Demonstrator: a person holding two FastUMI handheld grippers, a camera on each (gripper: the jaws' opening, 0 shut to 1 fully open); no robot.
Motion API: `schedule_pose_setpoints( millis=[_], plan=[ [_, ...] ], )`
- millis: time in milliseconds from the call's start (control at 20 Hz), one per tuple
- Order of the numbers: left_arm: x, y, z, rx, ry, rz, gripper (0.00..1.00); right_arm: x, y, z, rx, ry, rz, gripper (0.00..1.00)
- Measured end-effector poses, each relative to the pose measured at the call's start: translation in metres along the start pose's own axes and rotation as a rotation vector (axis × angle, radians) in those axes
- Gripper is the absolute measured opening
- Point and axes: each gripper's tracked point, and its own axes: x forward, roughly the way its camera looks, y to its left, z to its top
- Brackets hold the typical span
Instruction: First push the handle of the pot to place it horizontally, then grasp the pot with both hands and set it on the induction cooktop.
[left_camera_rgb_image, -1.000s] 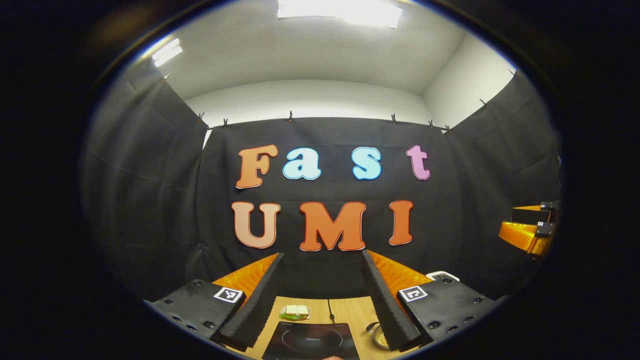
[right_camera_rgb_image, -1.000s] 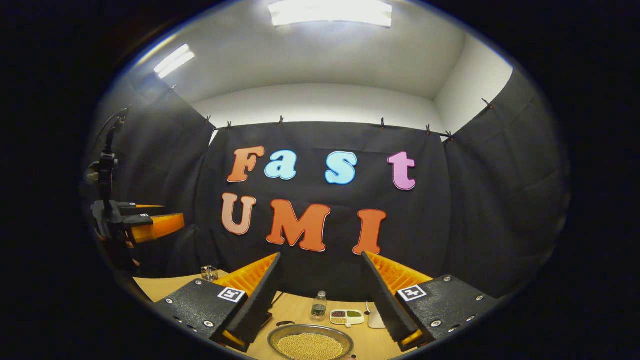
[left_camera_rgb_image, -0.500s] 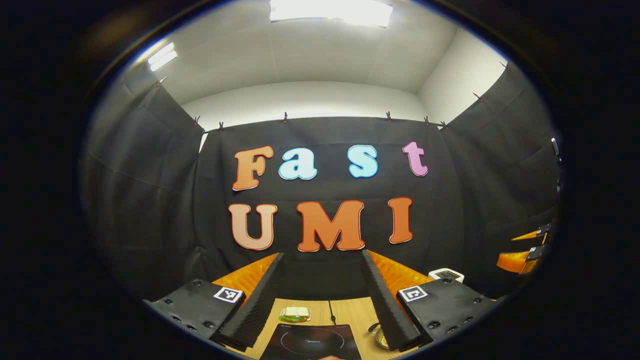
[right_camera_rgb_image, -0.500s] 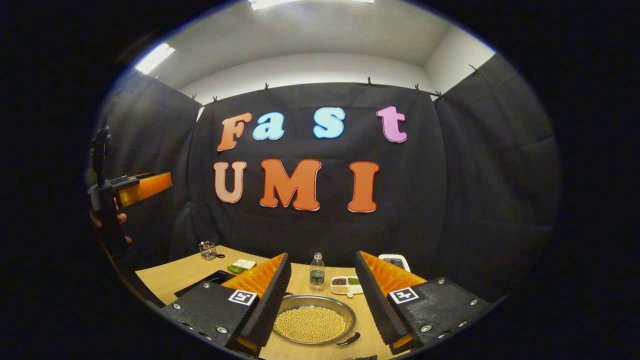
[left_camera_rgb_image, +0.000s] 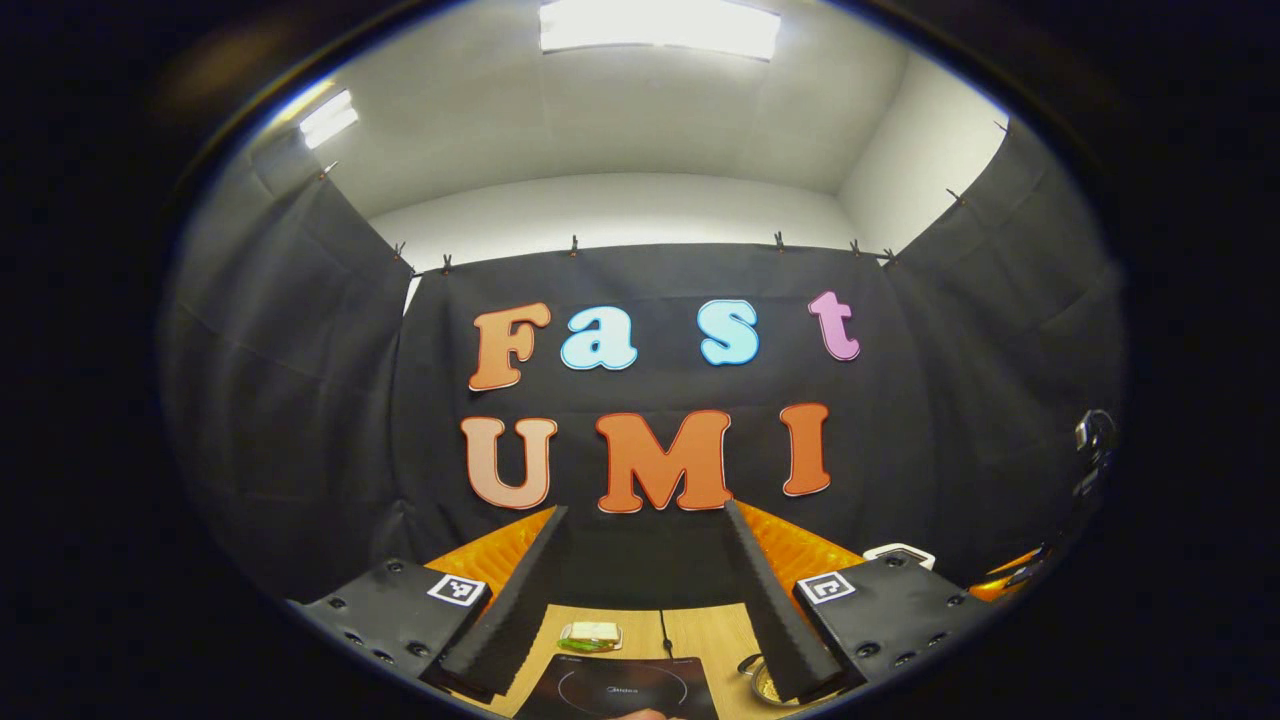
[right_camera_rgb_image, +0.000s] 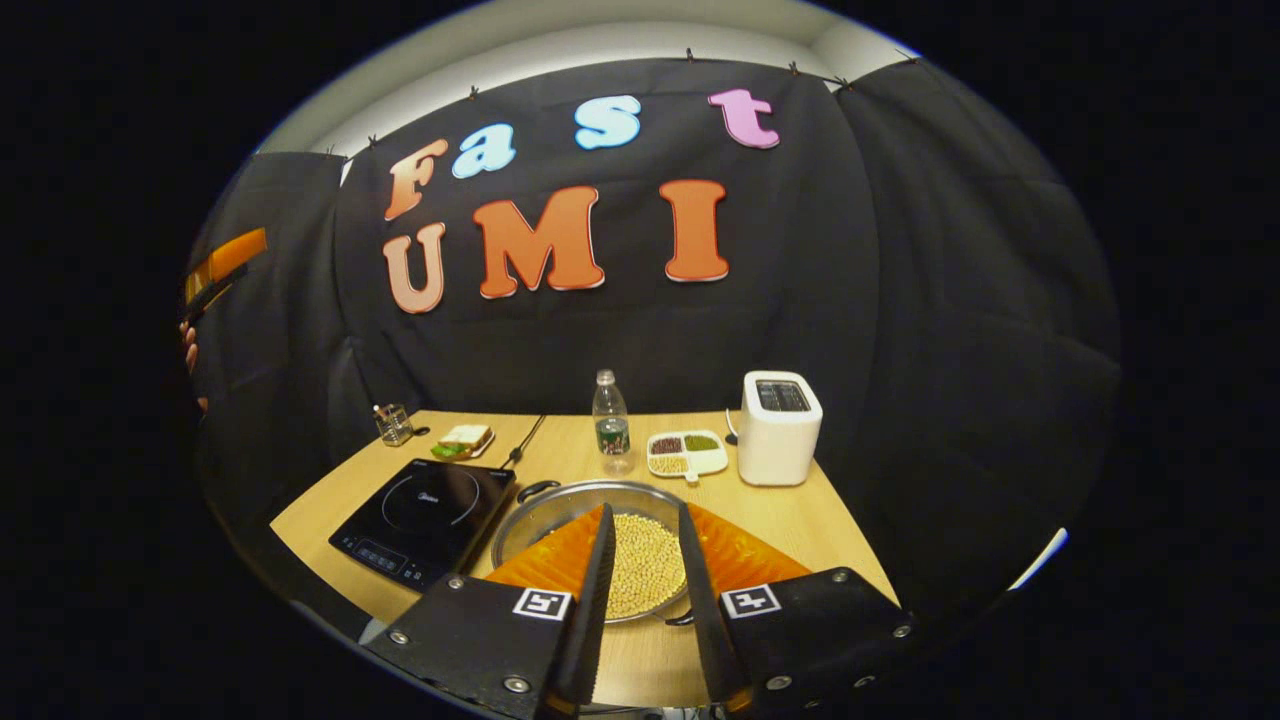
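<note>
The metal pot (right_camera_rgb_image: 530, 508) stands on the wooden table just right of the black induction cooktop (right_camera_rgb_image: 425, 505) and is full of yellow beans (right_camera_rgb_image: 640, 560). One dark handle (right_camera_rgb_image: 535, 488) points to the far left, the other (right_camera_rgb_image: 680, 618) to the near side. My right gripper (right_camera_rgb_image: 645, 512) hovers over the pot, open with a narrow gap and nothing in it. My left gripper (left_camera_rgb_image: 645, 512) is held high and wide open, with the cooktop (left_camera_rgb_image: 620, 690) and the pot's edge (left_camera_rgb_image: 760, 682) low beneath it. In the right gripper view the left gripper (right_camera_rgb_image: 225, 260) sits at the far left.
Along the table's back stand a glass (right_camera_rgb_image: 393, 423), a sandwich plate (right_camera_rgb_image: 460, 438), a water bottle (right_camera_rgb_image: 610, 420), a divided dish of beans (right_camera_rgb_image: 687, 452) and a white toaster (right_camera_rgb_image: 780, 425). A cable (right_camera_rgb_image: 525, 440) runs back from the cooktop. A hand (right_camera_rgb_image: 190, 350) holds the left gripper.
My right gripper has tilted down and dropped over the pot, and its fingers have drawn closer together. The left gripper has hardly moved; the other gripper sank lower at its right edge.
</note>
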Motion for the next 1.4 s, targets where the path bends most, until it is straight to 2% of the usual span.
schedule_pose_setpoints(
  millis=[300, 500, 750, 950, 1400],
  plan=[
    [0.002, 0.008, -0.011, -0.015, 0.024, 0.020, 0.98, 0.026, 0.002, -0.085, 0.058, 0.232, 0.021, 0.18],
    [0.004, 0.020, -0.012, -0.017, 0.021, 0.041, 0.98, 0.037, 0.006, -0.136, 0.099, 0.375, 0.032, 0.08],
    [0.004, 0.026, -0.018, -0.006, 0.033, 0.047, 0.99, 0.048, -0.006, -0.176, 0.119, 0.513, 0.004, 0.05],
    [0.007, 0.032, -0.025, -0.012, 0.047, 0.061, 0.99, 0.057, -0.001, -0.198, 0.179, 0.603, 0.021, 0.04],
    [0.017, 0.033, -0.061, -0.006, 0.158, 0.050, 0.99, 0.079, 0.000, -0.204, 0.269, 0.703, 0.022, 0.02]
  ],
)
